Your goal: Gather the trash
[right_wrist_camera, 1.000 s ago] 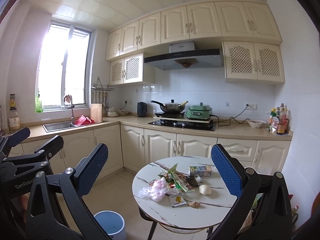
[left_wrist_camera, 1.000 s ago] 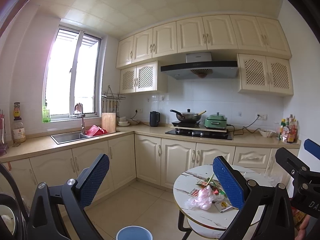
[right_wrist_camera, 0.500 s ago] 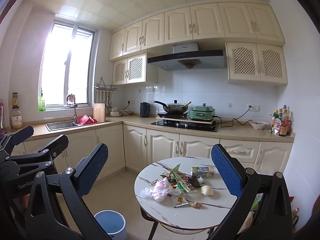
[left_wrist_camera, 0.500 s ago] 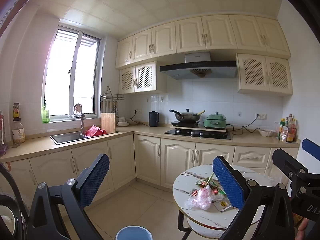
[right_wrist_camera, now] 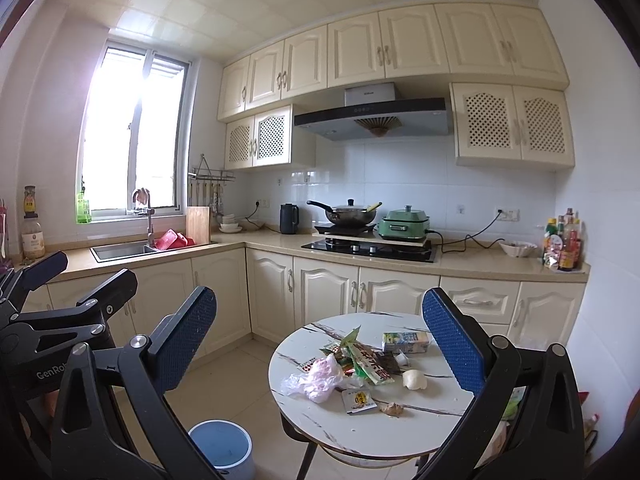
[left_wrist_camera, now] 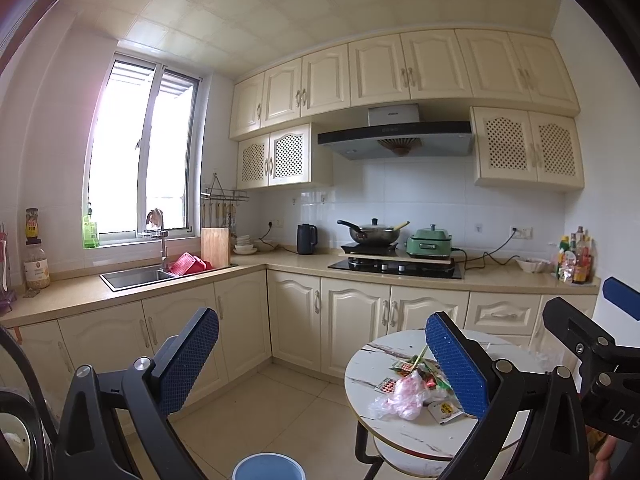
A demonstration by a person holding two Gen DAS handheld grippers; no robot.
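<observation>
A small round marble-topped table (right_wrist_camera: pixel 360 428) (left_wrist_camera: pixel 404 434) carries a heap of trash: a crumpled pink plastic bag (right_wrist_camera: pixel 318 376) (left_wrist_camera: pixel 402 394), green snack wrappers (right_wrist_camera: pixel 366 360), a drink carton (right_wrist_camera: pixel 406 342), a sachet (right_wrist_camera: pixel 358 400) and food scraps (right_wrist_camera: pixel 414 380). On the floor left of the table stands a blue bin (right_wrist_camera: pixel 222 448) (left_wrist_camera: pixel 269 467). My left gripper (left_wrist_camera: pixel 322 364) is open and empty, well short of the table. My right gripper (right_wrist_camera: pixel 320 344) is also open and empty, held above and in front of the heap.
An L-shaped counter (right_wrist_camera: pixel 460 262) with cream cabinets runs behind, holding a sink (right_wrist_camera: pixel 122 249), stove with wok (right_wrist_camera: pixel 350 214), kettle (right_wrist_camera: pixel 289 218) and bottles (right_wrist_camera: pixel 562 242). Tiled floor (left_wrist_camera: pixel 280 408) lies between cabinets and table. A wall stands at the right.
Both views have shifted slightly; the table sits a little lower and further right in the right wrist view. Both grippers stay open and empty.
</observation>
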